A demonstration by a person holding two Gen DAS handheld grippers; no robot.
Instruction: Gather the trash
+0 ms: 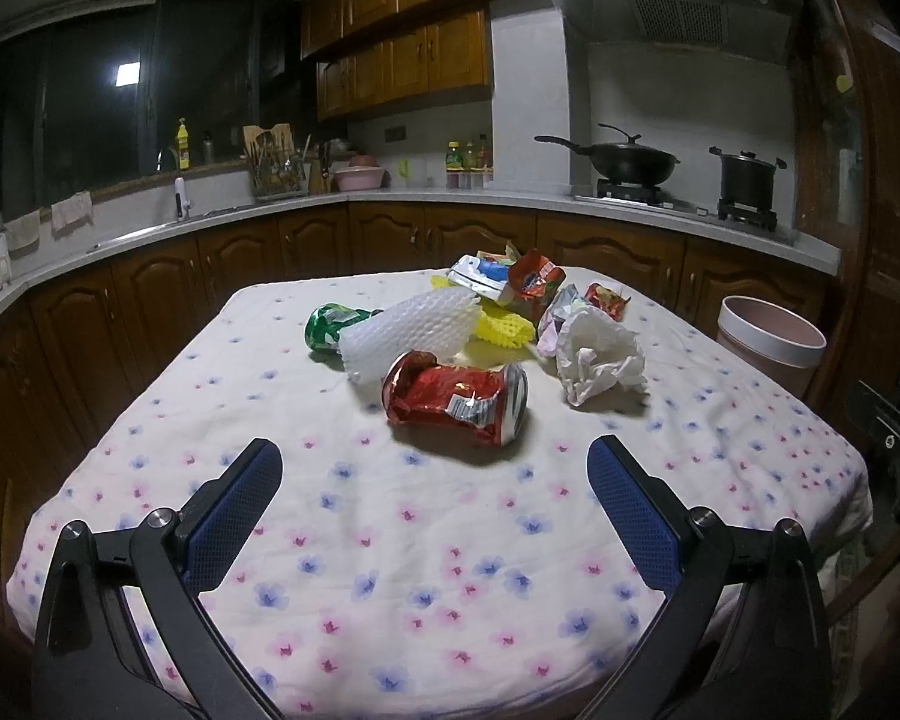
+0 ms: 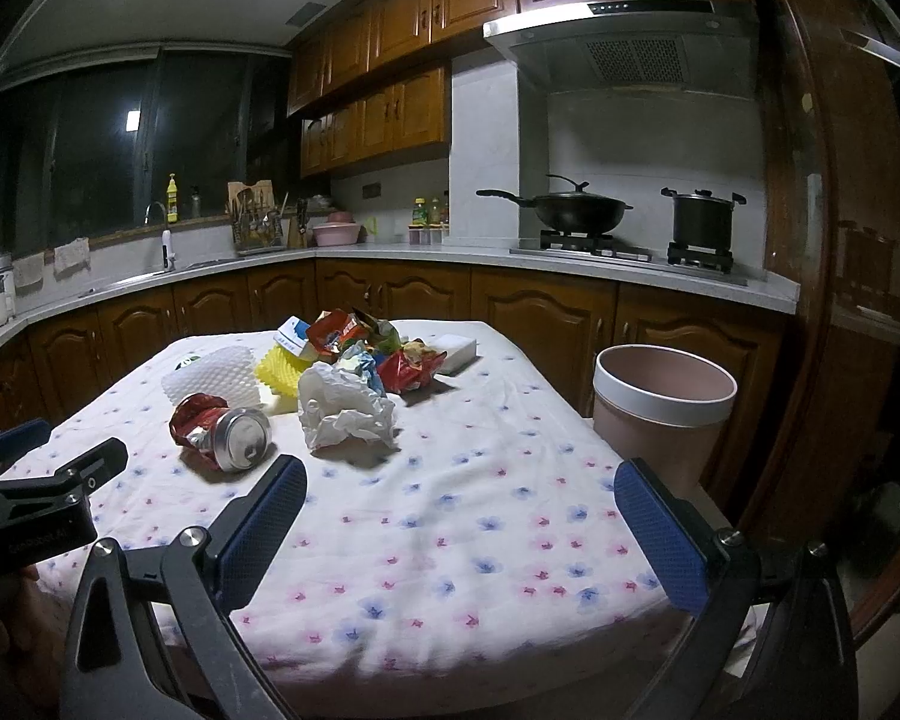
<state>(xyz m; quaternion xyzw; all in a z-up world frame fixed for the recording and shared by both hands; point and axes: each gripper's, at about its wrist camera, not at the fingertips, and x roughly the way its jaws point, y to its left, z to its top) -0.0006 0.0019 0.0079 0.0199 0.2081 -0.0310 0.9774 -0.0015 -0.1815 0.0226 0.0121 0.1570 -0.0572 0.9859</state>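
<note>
On the table (image 1: 342,528) lie two crushed cans (image 1: 457,397), two foam nets (image 1: 411,330), one paper wad (image 1: 600,360) and some wrappers (image 1: 534,279). One bin (image 2: 660,402) stands beside the table. Left gripper (image 1: 435,468) and right gripper (image 2: 459,489) both have fingers wide apart, holding nothing.

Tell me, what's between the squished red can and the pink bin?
A crumpled white tissue sits between the red can and the pink bin, on the flowered cloth, in the right wrist view.

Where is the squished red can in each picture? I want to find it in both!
Left wrist view: the crushed red can lies on its side at the picture's center, just ahead of the open left gripper.
Right wrist view: the can is left of center, silver end facing the camera.
Shared landmark: the crumpled white paper lies just right of the can in both.
</note>
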